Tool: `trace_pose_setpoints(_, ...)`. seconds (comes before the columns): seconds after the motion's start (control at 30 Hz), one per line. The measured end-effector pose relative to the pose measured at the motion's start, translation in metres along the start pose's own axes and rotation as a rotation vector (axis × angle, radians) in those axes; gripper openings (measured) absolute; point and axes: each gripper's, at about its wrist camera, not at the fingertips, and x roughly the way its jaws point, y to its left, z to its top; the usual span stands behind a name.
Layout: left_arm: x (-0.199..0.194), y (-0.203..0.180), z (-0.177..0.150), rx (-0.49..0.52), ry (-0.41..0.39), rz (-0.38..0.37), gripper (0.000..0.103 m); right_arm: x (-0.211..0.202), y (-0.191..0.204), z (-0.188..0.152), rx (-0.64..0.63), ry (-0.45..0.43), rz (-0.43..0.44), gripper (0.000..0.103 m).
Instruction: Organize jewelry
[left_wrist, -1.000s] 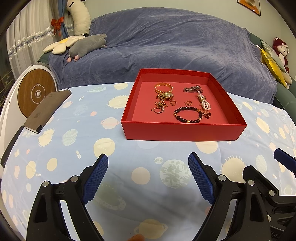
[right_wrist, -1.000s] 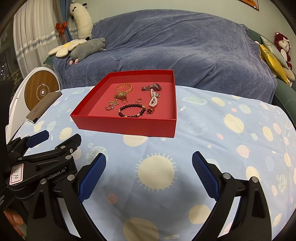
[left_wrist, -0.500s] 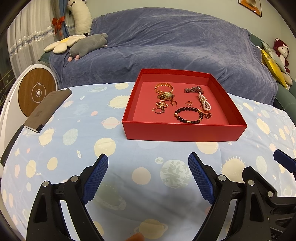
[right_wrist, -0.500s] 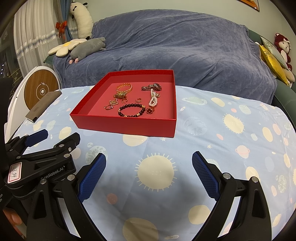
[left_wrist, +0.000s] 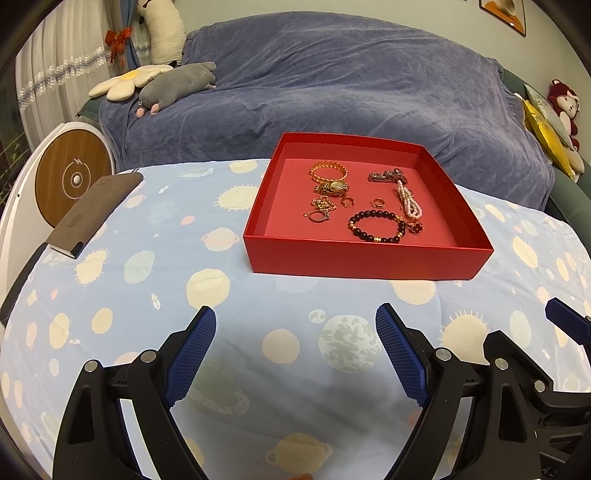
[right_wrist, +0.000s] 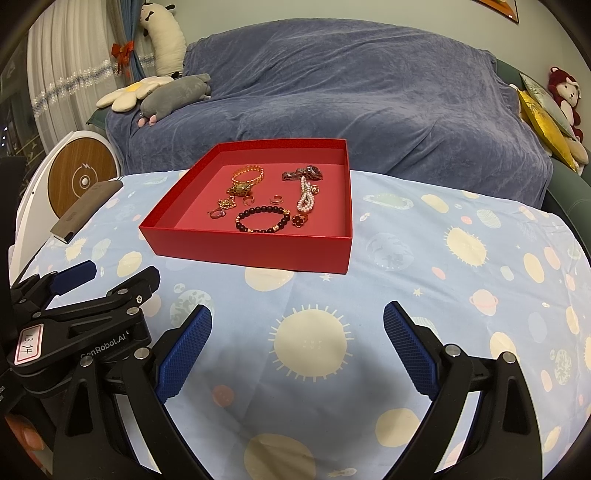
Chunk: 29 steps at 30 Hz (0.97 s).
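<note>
A shallow red box (left_wrist: 365, 258) (right_wrist: 251, 249) sits on the planet-print tablecloth. Inside lie a gold chain bracelet (left_wrist: 328, 170) (right_wrist: 248, 172), a dark beaded bracelet (left_wrist: 376, 225) (right_wrist: 263, 219), a pearl strand (left_wrist: 408, 204) (right_wrist: 306, 197), a dark watch (left_wrist: 388, 175) (right_wrist: 303, 172), small rings and a pendant. My left gripper (left_wrist: 295, 354) hovers open over the cloth in front of the box, nothing between its blue pads. My right gripper (right_wrist: 297, 350) is open too, empty, to the right of the left one (right_wrist: 74, 317).
A brown flat case (left_wrist: 94, 214) lies at the table's left edge, beside a round white and wood device (left_wrist: 74, 177). A sofa under a blue-grey cover (left_wrist: 332, 92) with plush toys stands behind the table. Bare cloth stretches right of the box (right_wrist: 461, 258).
</note>
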Motion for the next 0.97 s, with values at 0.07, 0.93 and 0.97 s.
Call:
trace_pose_setpoints(0.07,-0.0015,-0.0007,-0.0010,0.002,-0.005,0.005,0.086,-0.0005,-0.0003,0.0005,0.000,-0.001,0.000,0.092)
trace_pose_setpoints(0.93,-0.0031,-0.0005,-0.0025,-0.004,-0.004,0.027,0.086,0.0009,0.0006,-0.0003,0.002,0.004,-0.003,0.092)
trace_pose_setpoints(0.97,-0.0031,-0.0006,-0.0023,-0.004,-0.005,0.028,0.086,0.0009,0.0002,-0.0001,0.004,0.004,-0.007,0.093)
